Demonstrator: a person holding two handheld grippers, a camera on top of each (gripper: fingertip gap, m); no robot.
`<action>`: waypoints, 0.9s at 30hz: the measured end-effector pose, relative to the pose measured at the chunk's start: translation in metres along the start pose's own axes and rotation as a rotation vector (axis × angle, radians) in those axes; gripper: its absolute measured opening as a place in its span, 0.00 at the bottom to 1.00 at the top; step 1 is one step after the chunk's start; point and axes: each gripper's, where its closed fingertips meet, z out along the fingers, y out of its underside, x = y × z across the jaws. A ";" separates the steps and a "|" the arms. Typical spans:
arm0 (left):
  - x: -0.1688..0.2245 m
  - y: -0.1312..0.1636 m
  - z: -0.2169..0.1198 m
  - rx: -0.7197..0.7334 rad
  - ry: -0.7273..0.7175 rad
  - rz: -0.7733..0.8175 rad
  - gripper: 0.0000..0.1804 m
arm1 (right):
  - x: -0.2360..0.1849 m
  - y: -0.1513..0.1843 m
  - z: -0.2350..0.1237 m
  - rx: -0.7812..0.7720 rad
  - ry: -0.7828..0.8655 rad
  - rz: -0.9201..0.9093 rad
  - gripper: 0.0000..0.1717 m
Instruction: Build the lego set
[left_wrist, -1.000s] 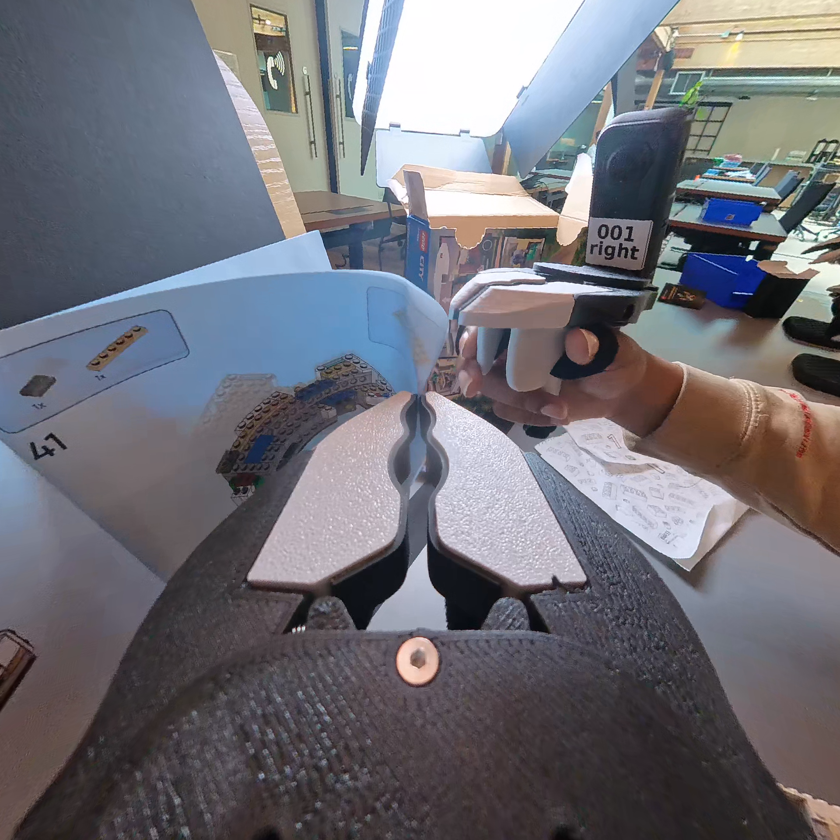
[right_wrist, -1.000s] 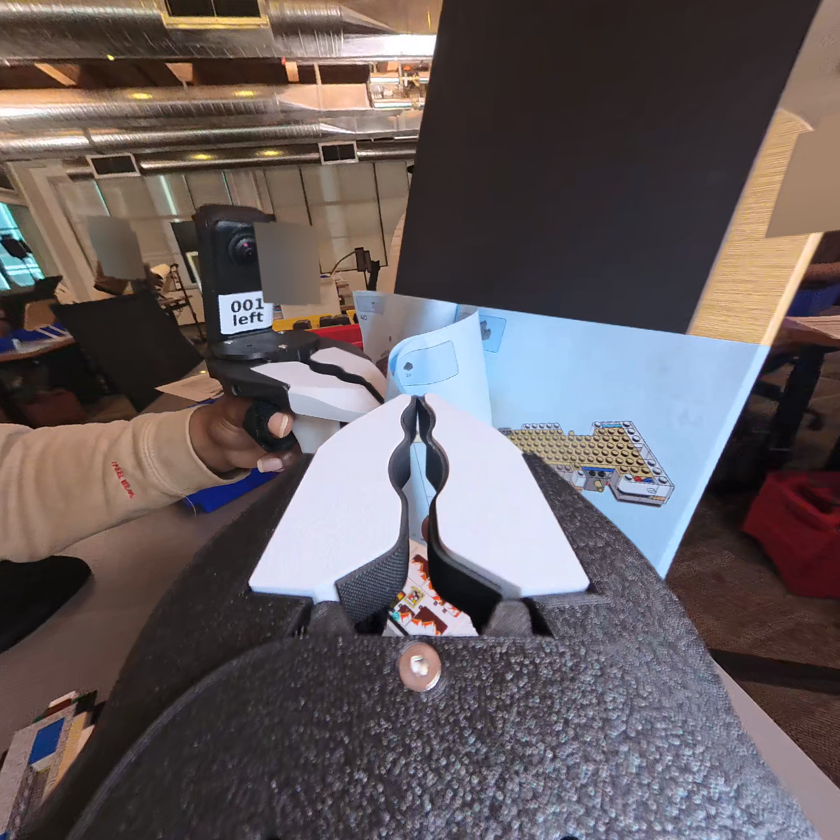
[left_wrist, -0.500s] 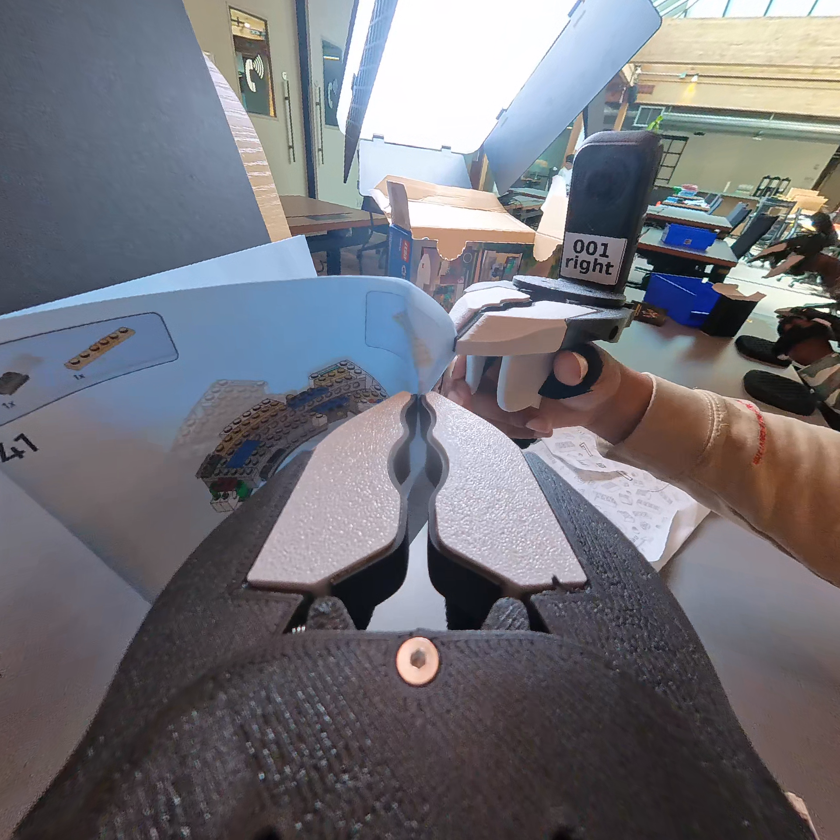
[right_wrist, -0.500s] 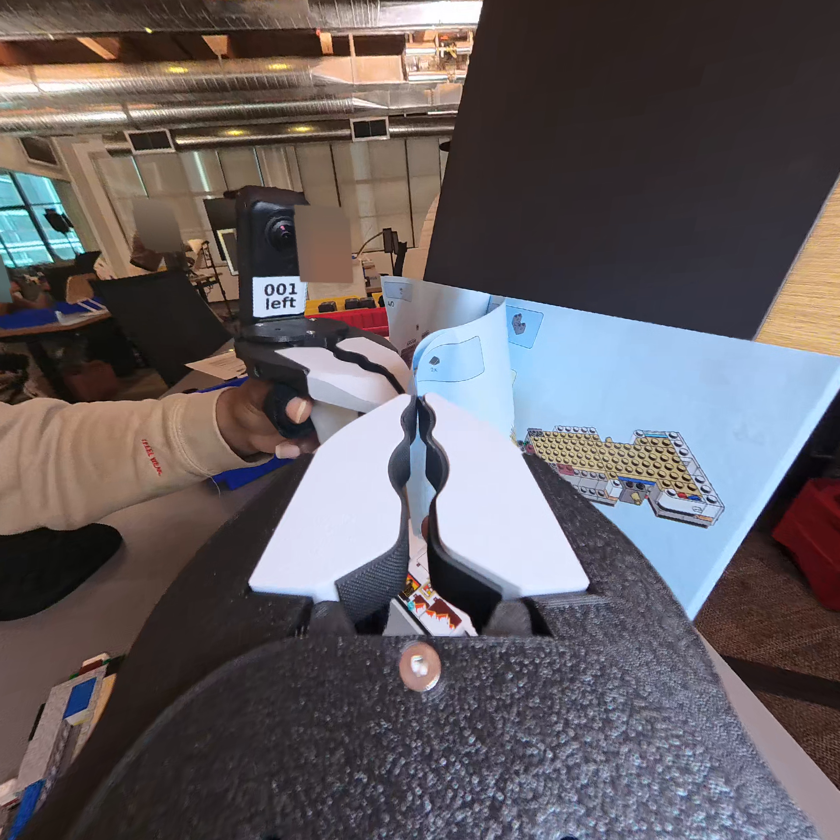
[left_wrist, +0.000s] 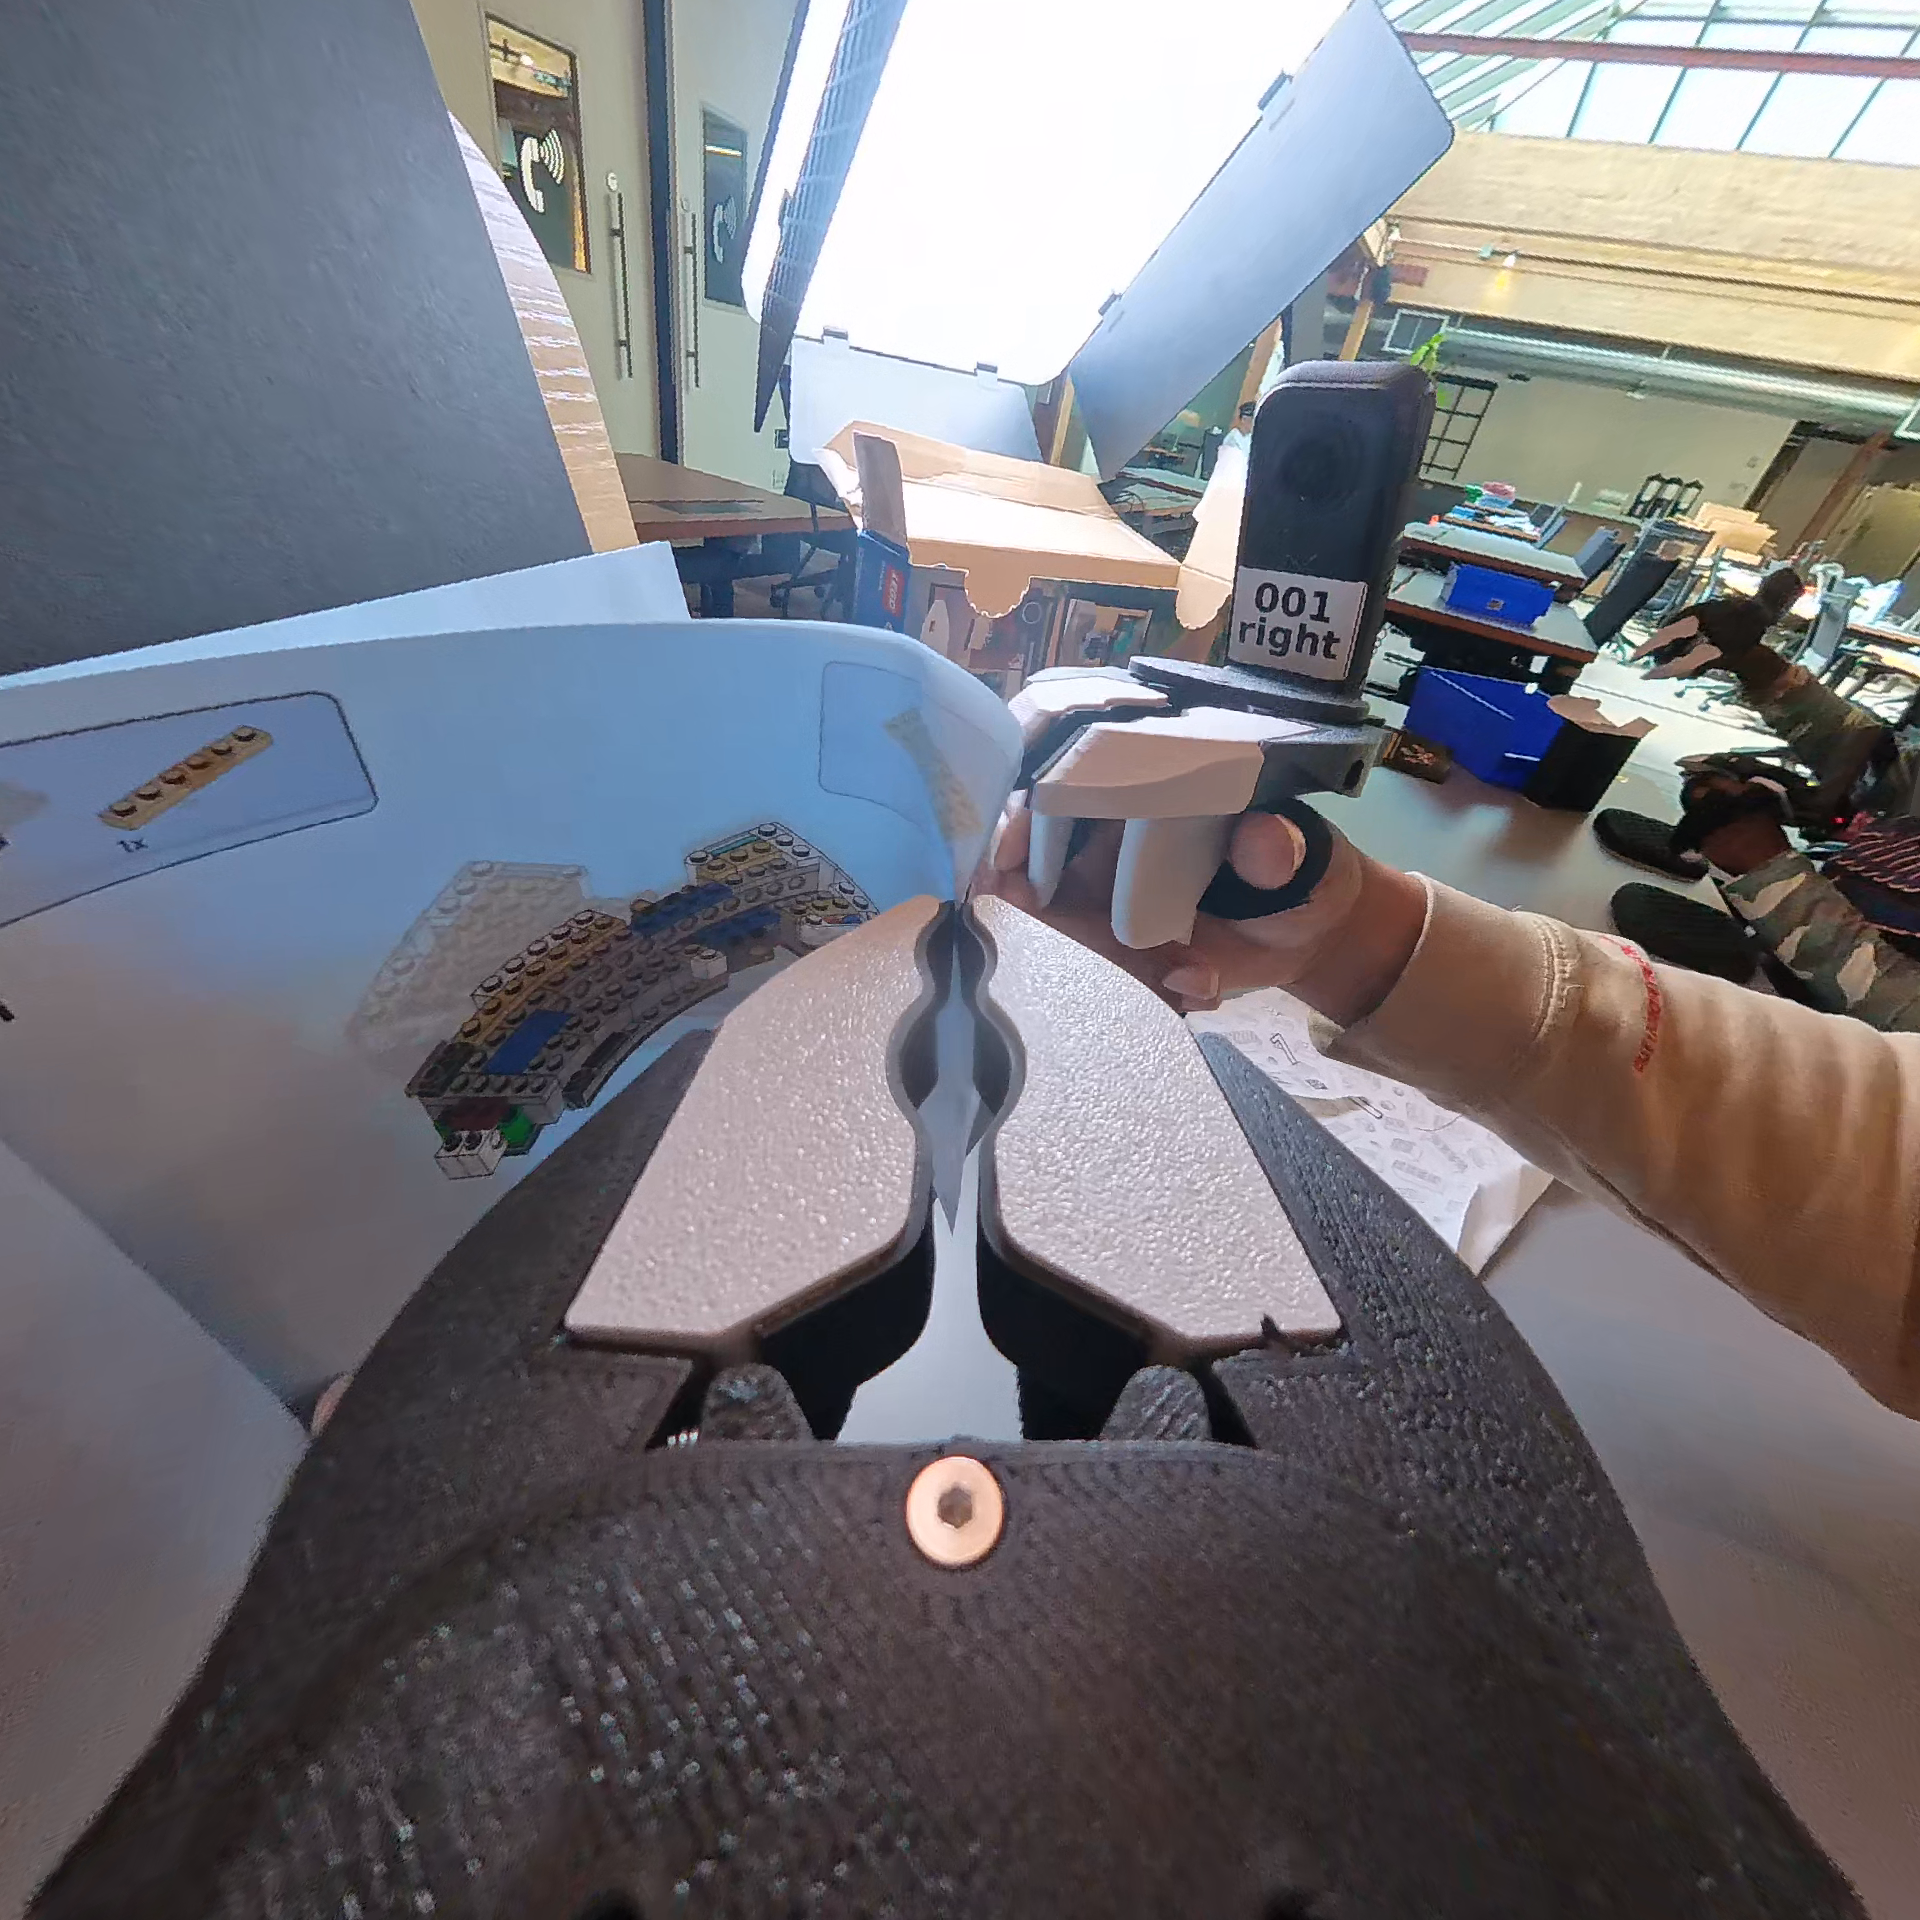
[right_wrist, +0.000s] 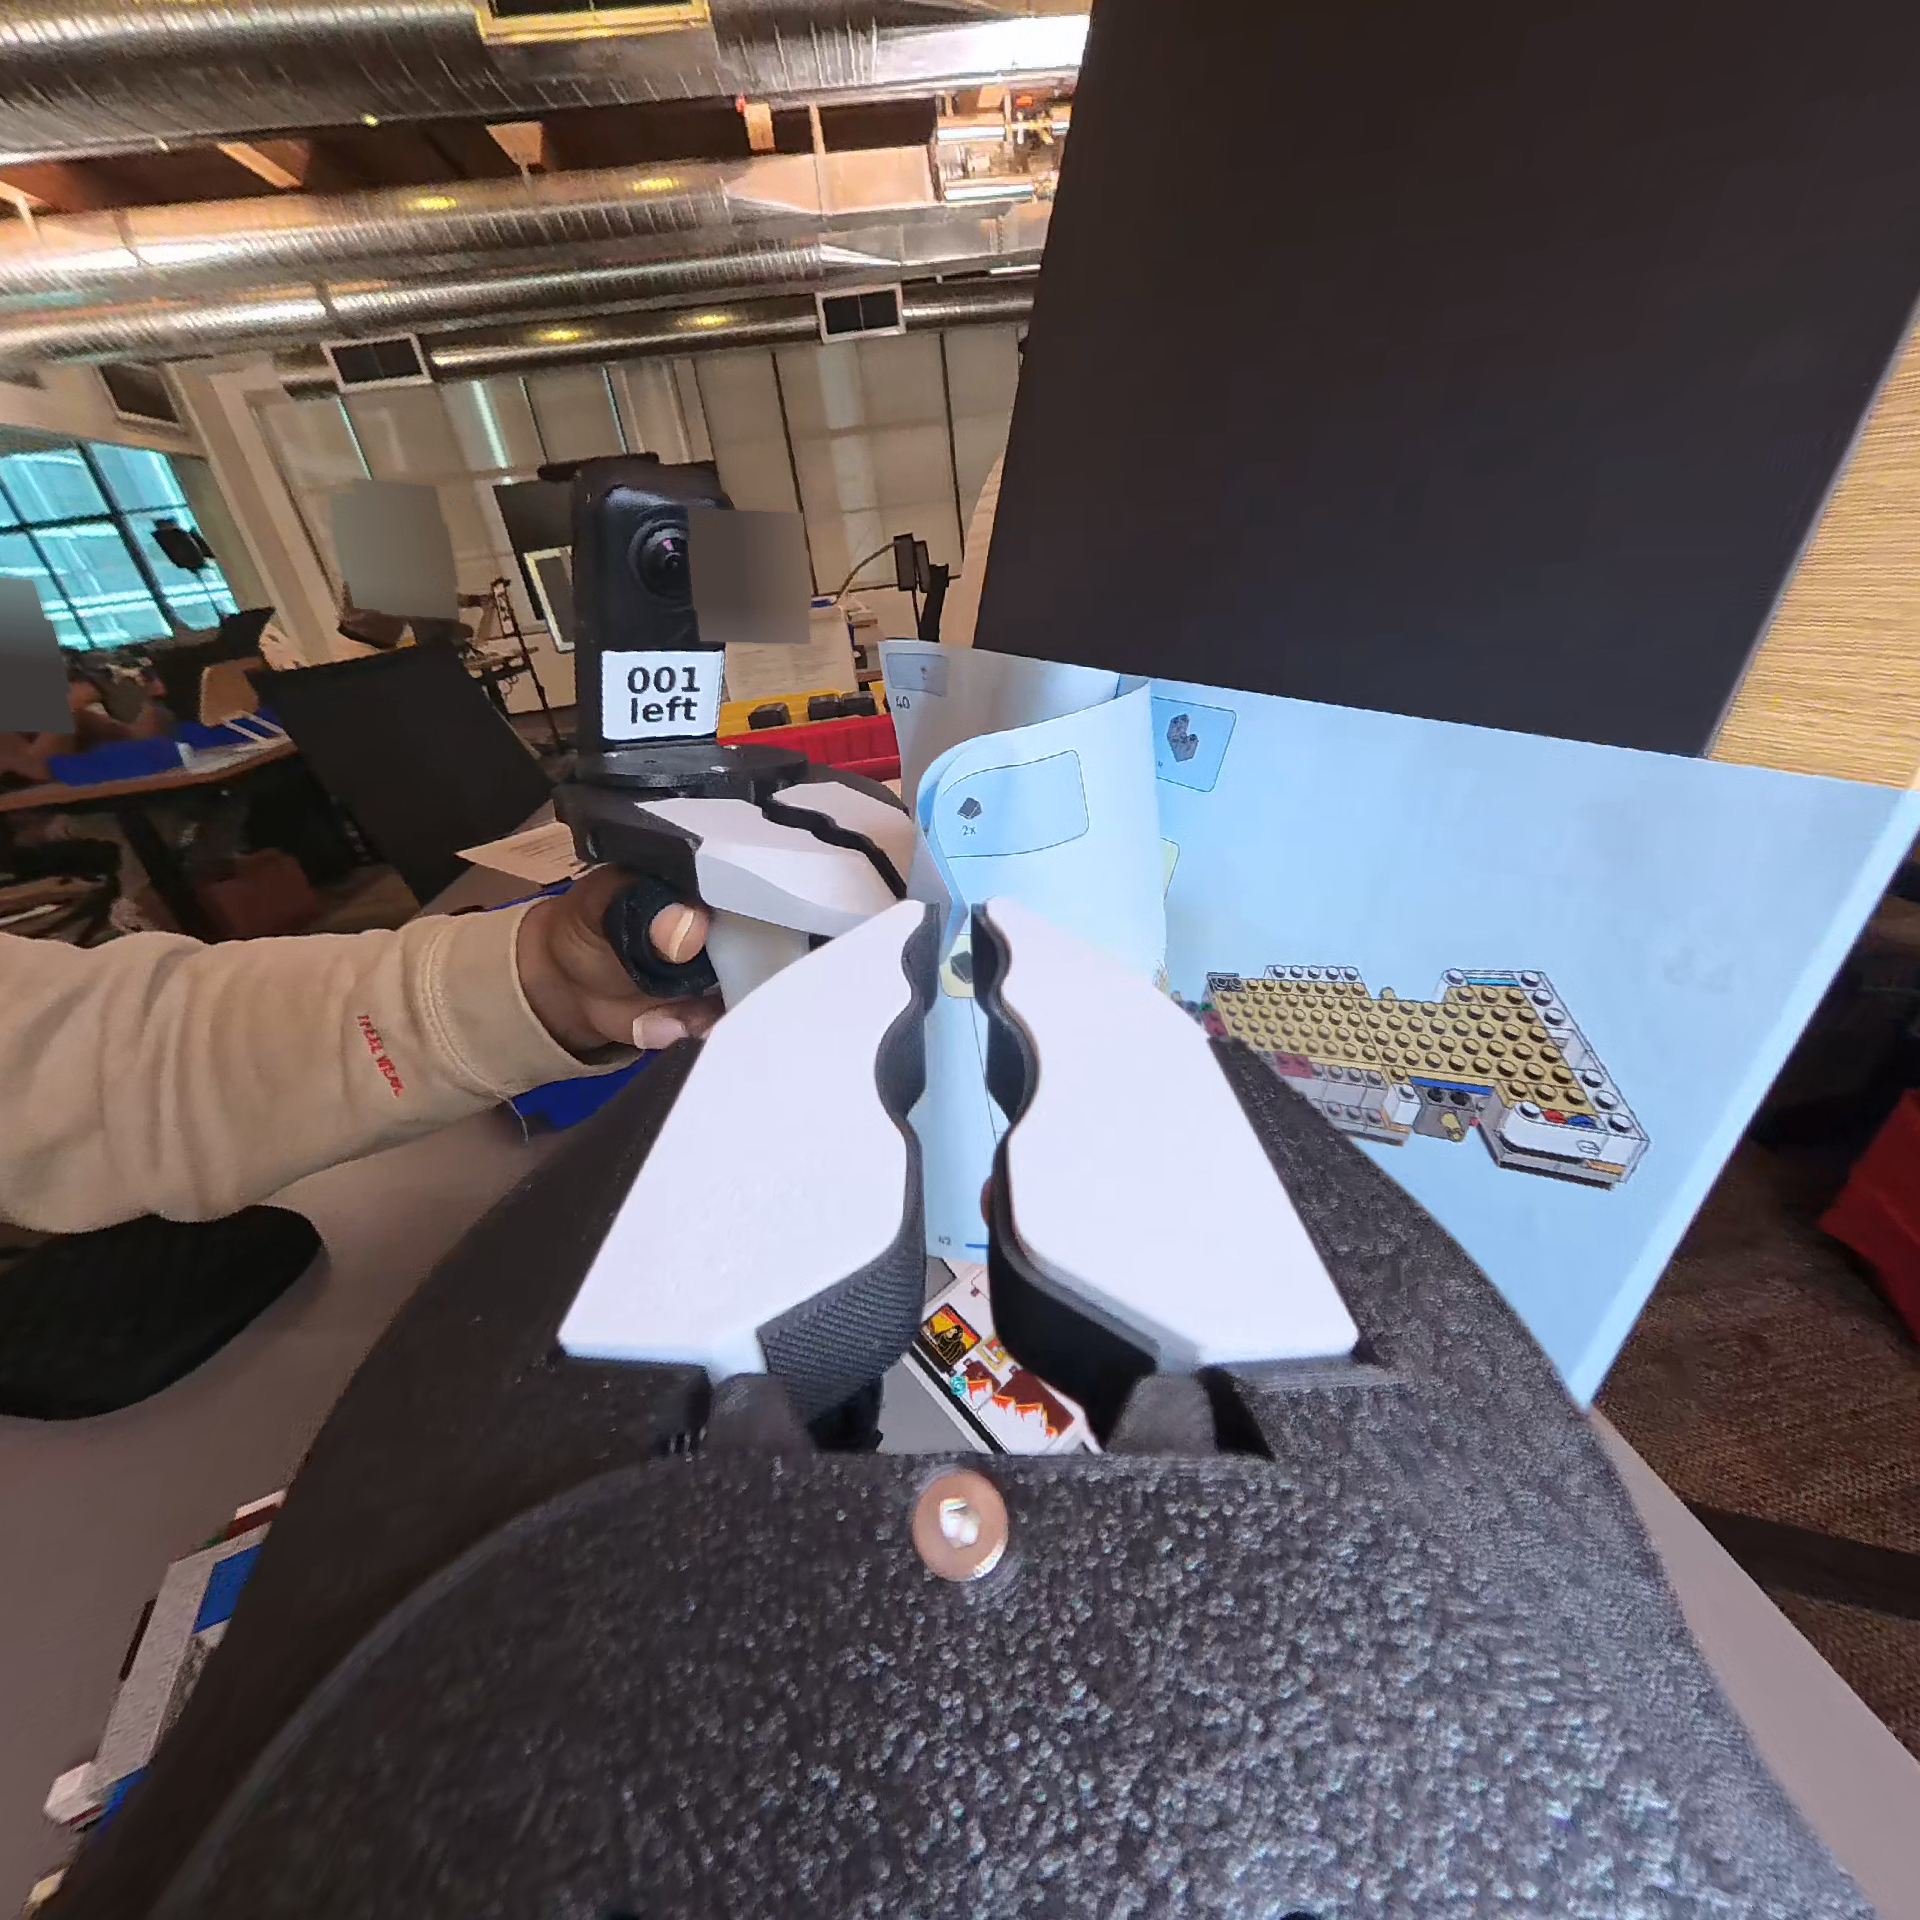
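Note:
An open light-blue brick instruction booklet (left_wrist: 520, 831) stands against a dark panel; it also shows in the right wrist view (right_wrist: 1455, 883). One page (right_wrist: 1039, 831) is curled up away from the rest. My left gripper (left_wrist: 954, 920) is shut on the edge of that page, which runs down between its pads. My right gripper (right_wrist: 958, 920) has its jaws slightly parted; the same page stands in the gap, not pressed. The right gripper (left_wrist: 1029, 748) shows in the left wrist view right at the page's edge. The left gripper (right_wrist: 899, 862) shows in the right wrist view with its fingers closed on the page.
A dark panel (right_wrist: 1455, 312) backs the booklet. A white printed sheet (left_wrist: 1392, 1132) lies on the grey table under the right hand. A sticker sheet (right_wrist: 987, 1371) lies below the right gripper, loose bricks (right_wrist: 187, 1621) at lower left. A cardboard box (left_wrist: 997, 520) and blue bin (left_wrist: 1475, 717) stand behind. My left and right fingertips are right by each other.
My right gripper's jaws, shut on the curled page before, have parted and no longer press it. My left gripper stays shut on the page. Both hands shifted slightly.

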 end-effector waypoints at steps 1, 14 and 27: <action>0.000 0.000 0.000 -0.001 0.001 -0.001 0.00 | -0.001 0.000 0.001 0.002 -0.003 -0.009 0.01; -0.004 -0.006 -0.016 0.031 -0.002 -0.025 0.00 | 0.092 -0.010 -0.051 -0.158 0.502 -0.119 0.00; 0.003 -0.013 -0.013 0.042 0.002 -0.012 0.00 | -0.011 0.038 0.005 -0.207 0.613 -0.484 0.38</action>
